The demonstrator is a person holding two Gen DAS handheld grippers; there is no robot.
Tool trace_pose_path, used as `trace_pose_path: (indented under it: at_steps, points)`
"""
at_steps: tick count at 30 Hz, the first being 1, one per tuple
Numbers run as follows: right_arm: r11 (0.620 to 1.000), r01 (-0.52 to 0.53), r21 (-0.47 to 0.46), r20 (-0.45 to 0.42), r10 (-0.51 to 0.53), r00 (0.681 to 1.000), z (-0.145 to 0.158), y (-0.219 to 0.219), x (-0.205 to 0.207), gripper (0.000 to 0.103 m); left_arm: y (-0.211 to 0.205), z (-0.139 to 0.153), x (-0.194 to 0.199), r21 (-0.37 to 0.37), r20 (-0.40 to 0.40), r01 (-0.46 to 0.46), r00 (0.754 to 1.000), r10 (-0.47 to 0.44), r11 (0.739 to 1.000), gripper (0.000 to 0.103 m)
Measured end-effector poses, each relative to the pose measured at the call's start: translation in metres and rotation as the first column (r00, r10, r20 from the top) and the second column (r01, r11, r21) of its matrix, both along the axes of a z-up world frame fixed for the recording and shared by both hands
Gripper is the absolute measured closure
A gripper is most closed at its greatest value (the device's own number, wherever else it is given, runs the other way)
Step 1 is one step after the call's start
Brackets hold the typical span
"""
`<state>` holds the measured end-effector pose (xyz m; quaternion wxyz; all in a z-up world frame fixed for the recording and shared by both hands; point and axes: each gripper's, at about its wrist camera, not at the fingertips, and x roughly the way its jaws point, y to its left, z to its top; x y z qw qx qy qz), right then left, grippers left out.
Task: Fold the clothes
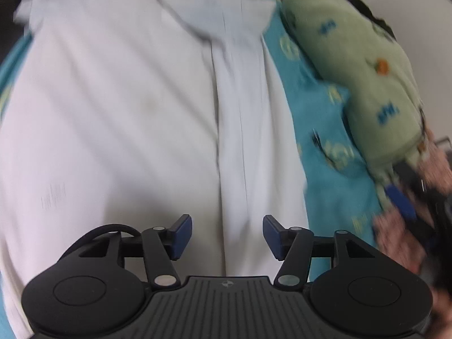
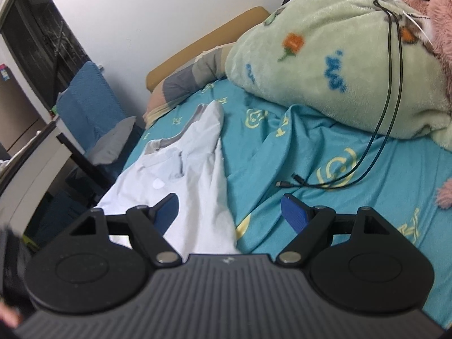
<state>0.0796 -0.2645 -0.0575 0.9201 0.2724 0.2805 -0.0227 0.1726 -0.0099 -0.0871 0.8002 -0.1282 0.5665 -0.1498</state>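
A white T-shirt lies spread on the turquoise bed sheet, with one side folded inward along a long crease down its middle. My left gripper is open and empty, just above the shirt near the crease. In the right wrist view the same shirt lies with its grey-trimmed collar toward the headboard. My right gripper is open and empty, over the shirt's right edge where it meets the sheet. The left wrist view is blurred by motion.
A green fleece blanket is heaped at the right of the bed. A black cable runs from it onto the sheet. A striped pillow lies against the tan headboard. A blue chair stands beside the bed.
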Motion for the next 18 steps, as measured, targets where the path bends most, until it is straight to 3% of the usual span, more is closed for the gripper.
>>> trace_pose_path:
  at_steps: [4,11,15,17,18]
  points:
    - [1.000,0.021,-0.010,-0.020,-0.021,1.000,-0.010,-0.002,0.013,0.021,-0.018,0.003,0.079,0.081,0.134,-0.106,0.986,0.094,0.991,0.034]
    - [0.999,0.003,-0.035,-0.067,-0.005,0.998,-0.032,-0.002,0.034,0.021,-0.053,-0.012,0.194,0.099,0.200,-0.286,0.944,0.262,0.953,0.029]
    - [1.000,0.001,-0.029,-0.087,-0.003,0.996,-0.043,-0.005,0.045,0.022,-0.072,-0.034,0.217,0.202,0.251,-0.332,0.927,0.279,0.921,0.038]
    - [1.000,0.002,-0.018,-0.099,-0.004,0.995,-0.048,-0.006,0.049,0.022,-0.071,-0.045,0.219,0.217,0.266,-0.345,0.921,0.284,0.913,0.049]
    - [1.000,0.003,-0.013,-0.106,-0.004,0.994,-0.051,-0.007,0.051,0.022,-0.068,-0.047,0.218,0.201,0.273,-0.355,0.915,0.296,0.913,0.060]
